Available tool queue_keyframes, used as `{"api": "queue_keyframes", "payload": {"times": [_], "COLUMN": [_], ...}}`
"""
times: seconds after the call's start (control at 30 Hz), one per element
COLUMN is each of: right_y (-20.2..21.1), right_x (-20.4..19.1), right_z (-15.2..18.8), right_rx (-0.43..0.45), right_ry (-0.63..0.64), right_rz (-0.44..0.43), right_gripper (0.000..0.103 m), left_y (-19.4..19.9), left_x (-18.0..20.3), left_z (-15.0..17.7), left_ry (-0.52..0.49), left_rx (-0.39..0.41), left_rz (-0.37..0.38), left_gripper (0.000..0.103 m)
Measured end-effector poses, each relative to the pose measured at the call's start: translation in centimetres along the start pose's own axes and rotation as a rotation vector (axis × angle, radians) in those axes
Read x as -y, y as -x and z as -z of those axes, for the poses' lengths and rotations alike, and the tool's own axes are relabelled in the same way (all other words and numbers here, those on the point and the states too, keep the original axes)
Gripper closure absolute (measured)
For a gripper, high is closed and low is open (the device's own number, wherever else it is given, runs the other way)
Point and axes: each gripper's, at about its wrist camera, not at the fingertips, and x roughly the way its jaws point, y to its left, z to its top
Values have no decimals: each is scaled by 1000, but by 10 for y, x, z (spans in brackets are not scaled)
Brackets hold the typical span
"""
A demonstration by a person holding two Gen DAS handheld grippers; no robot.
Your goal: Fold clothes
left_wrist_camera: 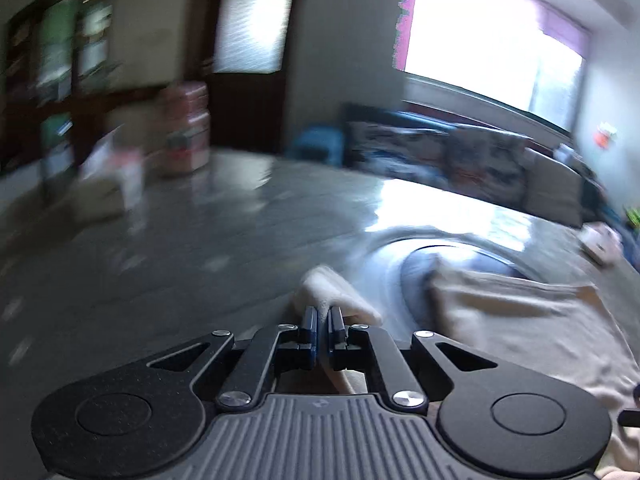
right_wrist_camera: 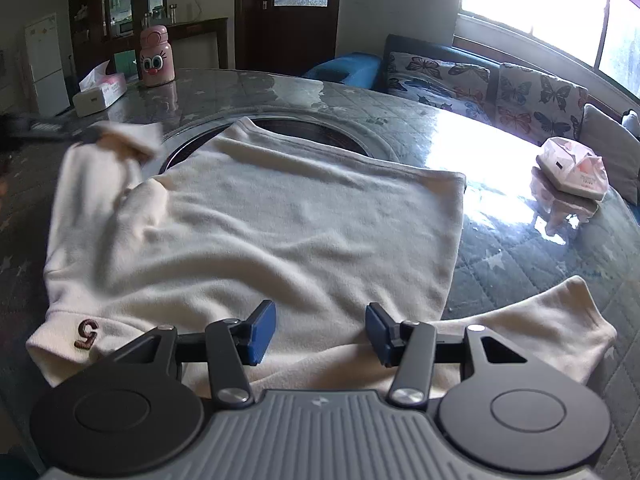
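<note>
Closest to us in the left wrist view, our left gripper (left_wrist_camera: 323, 322) has its blue pads pressed nearly together on a bunched piece of the cream garment (left_wrist_camera: 520, 320), most likely a sleeve end (left_wrist_camera: 332, 296), which pokes out toward twelve o'clock. That whole view is smeared, so we judge the hand to be swinging, carrying the cloth above the glass-topped table (left_wrist_camera: 160, 248); the body of the garment spreads at three o'clock

From the right wrist view, our right gripper (right_wrist_camera: 320, 330) stands wide apart, holding nothing, low over the near edge of the garment. It lies spread flat on the table, one sleeve trailing at four o'clock, a cuff with a brown number patch (right_wrist_camera: 87, 333) at eight o'clock. At ten o'clock the lifted sleeve end shows blurred

We judge the step in hand to be folding that sleeve across the body. Next, it should land flat and square on the body before release; our right hand could pin the cloth meanwhile
</note>
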Motion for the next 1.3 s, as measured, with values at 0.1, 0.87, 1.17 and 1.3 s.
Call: {"api": "queue_keyframes", "payload": {"times": [0.1,0.87,1.17,1.3], "right_y": [-1,42,48,50], "right_x": [-1,-68,-74,-77], "right_z": [-1,5,13,17], "right_rx": [0,30,37,41], "right_ry": [6,280,342,370], "right_rz": [-2,-253,-257,-258], "right_gripper": [52,55,97,99], "left_y": [5,-3,12,11], "left_x": [-37,-40,-53,-52], "left_z": [14,14,18,18], "left_ry": [107,-45,-34,-52], "left_rx": [-58,-27,-43,-52], "left_rz": [-70,-216,-247,-251], "left_gripper": [92,102,101,101]}}
